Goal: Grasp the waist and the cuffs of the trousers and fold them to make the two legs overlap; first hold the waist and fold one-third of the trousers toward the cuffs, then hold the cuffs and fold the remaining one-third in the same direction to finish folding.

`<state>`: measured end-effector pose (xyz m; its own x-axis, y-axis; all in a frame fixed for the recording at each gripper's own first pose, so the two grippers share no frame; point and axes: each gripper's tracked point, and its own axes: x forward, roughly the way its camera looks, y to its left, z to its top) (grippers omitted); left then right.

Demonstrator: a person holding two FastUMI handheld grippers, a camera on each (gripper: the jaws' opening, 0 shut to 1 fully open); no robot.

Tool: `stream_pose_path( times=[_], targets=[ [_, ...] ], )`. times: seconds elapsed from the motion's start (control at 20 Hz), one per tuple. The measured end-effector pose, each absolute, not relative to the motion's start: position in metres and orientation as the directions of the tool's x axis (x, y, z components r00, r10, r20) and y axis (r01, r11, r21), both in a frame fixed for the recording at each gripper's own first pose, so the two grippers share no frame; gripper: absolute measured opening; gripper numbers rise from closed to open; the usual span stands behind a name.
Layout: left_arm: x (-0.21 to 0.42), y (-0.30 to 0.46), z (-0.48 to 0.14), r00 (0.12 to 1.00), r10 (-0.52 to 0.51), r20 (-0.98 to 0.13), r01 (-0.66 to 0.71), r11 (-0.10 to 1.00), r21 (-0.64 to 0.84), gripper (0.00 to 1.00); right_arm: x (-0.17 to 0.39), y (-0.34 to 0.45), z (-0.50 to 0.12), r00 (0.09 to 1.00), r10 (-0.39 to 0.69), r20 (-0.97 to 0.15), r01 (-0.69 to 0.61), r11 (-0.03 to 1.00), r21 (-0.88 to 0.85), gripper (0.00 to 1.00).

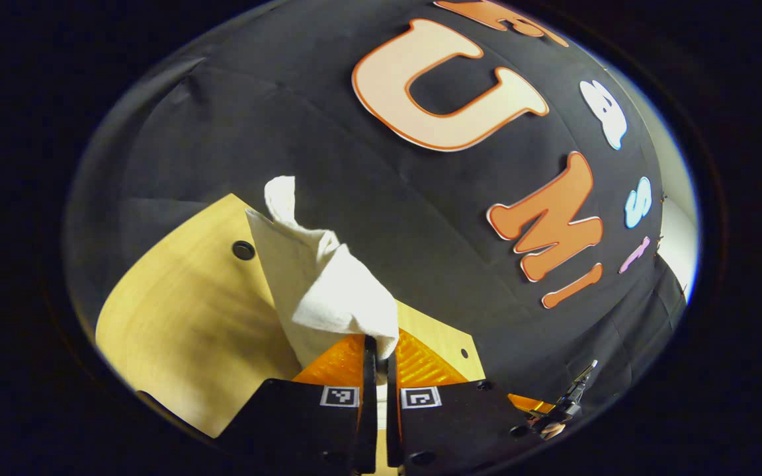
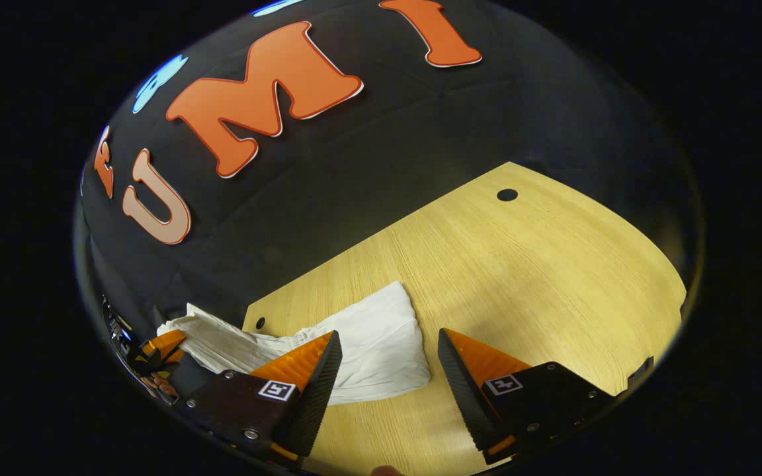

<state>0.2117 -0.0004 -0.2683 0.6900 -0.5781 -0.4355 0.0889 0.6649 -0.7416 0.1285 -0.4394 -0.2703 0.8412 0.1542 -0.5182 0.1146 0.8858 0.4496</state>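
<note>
The white trousers (image 1: 321, 277) hang lifted off the wooden table (image 1: 182, 311), and my left gripper (image 1: 378, 347) is shut on an edge of the cloth. Which end of the trousers it holds I cannot tell. In the right gripper view the trousers (image 2: 368, 344) stretch from the table up to the left, where the left gripper (image 2: 159, 350) pinches them. My right gripper (image 2: 389, 360) stands open just above the table, its fingers on either side of the near corner of the cloth, not pressing on it.
The wooden table (image 2: 520, 264) has a round cable hole (image 2: 507, 194) near its far edge and another hole (image 1: 243, 250) in the left gripper view. The black booth wall rises right behind the table's edge.
</note>
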Motion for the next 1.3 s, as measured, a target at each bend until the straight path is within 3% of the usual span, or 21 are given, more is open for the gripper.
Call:
stream_pose_path(
  times=[0.4, 0.85, 1.05, 1.25, 1.3],
  targets=[
    [0.221, -0.103, -0.251, 0.652, -0.628, -0.425, 0.145, 0.653, -0.743, 0.1, 0.118, -0.487, -0.268, 0.853, 0.127, -0.507, 0.129, 0.889, 0.439, 0.98],
    [0.204, -0.246, -0.285, 0.517, -0.698, -0.495, 0.168, 0.65, -0.741, 0.1, 0.104, -0.556, -0.29, 0.842, 0.092, -0.532, 0.189, 0.873, 0.45, 0.97],
    [0.156, -0.29, -0.319, 0.389, -0.73, -0.562, 0.274, 0.674, -0.686, 0.1, 0.105, -0.583, -0.3, 0.834, 0.088, -0.545, 0.211, 0.862, 0.461, 0.97],
    [0.077, -0.31, -0.377, 0.173, -0.699, -0.694, 0.389, 0.696, -0.604, 0.1, 0.112, -0.592, -0.31, 0.824, 0.106, -0.556, 0.214, 0.851, 0.48, 0.98],
    [0.064, -0.31, -0.378, 0.145, -0.697, -0.702, 0.401, 0.69, -0.603, 0.25, 0.113, -0.591, -0.311, 0.824, 0.116, -0.554, 0.203, 0.853, 0.481, 0.98]
  ],
)
